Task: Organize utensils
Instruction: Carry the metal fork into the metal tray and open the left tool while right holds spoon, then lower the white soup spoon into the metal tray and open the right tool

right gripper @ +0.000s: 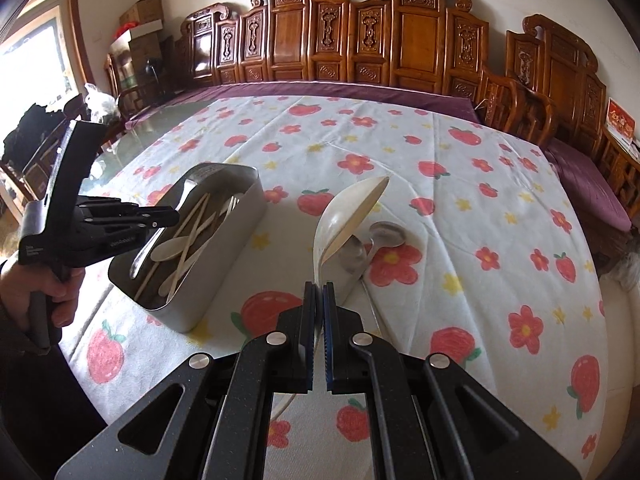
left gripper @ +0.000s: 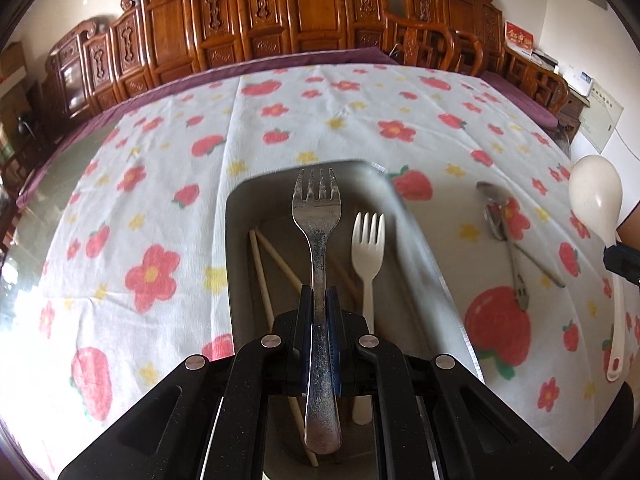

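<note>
Our left tongs [left gripper: 319, 300] are clamped on a speckled metal fork [left gripper: 318, 232] over the grey rectangular metal bin [left gripper: 240, 208]; only the right view shows a pale spoon [right gripper: 170, 249] inside; right tongs [right gripper: 319, 292] pinch the big white plastic ladle [right gripper: 348, 216] above the table [right gripper: 460, 184]; printing on the tool is unreadable.

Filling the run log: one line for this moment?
left gripper: shut on metal fork, over bin | right gripper: shut on ladle | two spoons on cloth

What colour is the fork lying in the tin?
White; the plastic fork lies in the metal tin, clearest in the left wrist view.
</note>
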`<state>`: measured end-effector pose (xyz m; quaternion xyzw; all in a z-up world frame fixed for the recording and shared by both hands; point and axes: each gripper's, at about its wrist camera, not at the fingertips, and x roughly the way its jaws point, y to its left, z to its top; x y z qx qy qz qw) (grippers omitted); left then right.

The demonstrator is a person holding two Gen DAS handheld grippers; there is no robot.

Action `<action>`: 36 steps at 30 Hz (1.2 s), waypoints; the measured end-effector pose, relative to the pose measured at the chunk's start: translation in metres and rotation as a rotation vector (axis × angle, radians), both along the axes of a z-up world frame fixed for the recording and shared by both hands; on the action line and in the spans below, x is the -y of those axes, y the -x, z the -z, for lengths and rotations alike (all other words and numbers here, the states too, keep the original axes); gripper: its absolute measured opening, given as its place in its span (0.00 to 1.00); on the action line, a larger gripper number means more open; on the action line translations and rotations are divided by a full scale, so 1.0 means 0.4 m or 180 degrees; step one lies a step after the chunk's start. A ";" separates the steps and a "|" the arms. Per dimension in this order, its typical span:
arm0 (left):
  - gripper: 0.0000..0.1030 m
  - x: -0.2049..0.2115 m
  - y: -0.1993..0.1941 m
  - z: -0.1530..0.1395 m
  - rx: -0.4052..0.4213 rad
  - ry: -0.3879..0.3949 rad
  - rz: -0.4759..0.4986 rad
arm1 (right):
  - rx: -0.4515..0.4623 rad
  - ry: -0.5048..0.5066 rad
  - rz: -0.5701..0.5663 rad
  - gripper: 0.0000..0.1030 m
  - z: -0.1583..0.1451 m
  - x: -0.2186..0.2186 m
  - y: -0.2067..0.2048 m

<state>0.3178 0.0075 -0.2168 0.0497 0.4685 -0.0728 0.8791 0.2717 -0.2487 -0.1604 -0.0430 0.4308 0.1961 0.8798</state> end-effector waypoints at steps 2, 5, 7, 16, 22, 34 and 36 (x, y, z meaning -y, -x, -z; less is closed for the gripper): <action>0.06 -0.004 -0.001 0.010 -0.0011 0.0001 0.0013 | -0.0019 0.0015 -0.0008 0.05 0.006 -0.009 -0.003; 0.06 -0.006 -0.002 0.024 -0.0050 0.0005 0.0032 | -0.0042 0.0034 -0.0016 0.05 0.013 -0.022 -0.013; 0.06 -0.008 -0.003 0.034 -0.0078 0.0022 0.0051 | -0.0052 0.0042 -0.0022 0.05 0.014 -0.032 -0.018; 0.07 -0.026 -0.002 0.043 -0.0109 0.0092 0.0115 | -0.0048 0.0147 -0.0141 0.05 0.013 -0.089 -0.019; 0.07 -0.033 0.015 0.010 0.0073 0.0139 0.0146 | -0.0037 0.0205 -0.0196 0.05 0.006 -0.120 -0.011; 0.07 -0.097 0.045 -0.065 0.0368 0.0207 0.0057 | 0.0012 0.0197 -0.0317 0.05 -0.035 -0.192 0.000; 0.07 -0.117 0.043 -0.069 0.0385 0.0190 0.0013 | 0.0017 0.0190 -0.0343 0.05 -0.039 -0.213 -0.007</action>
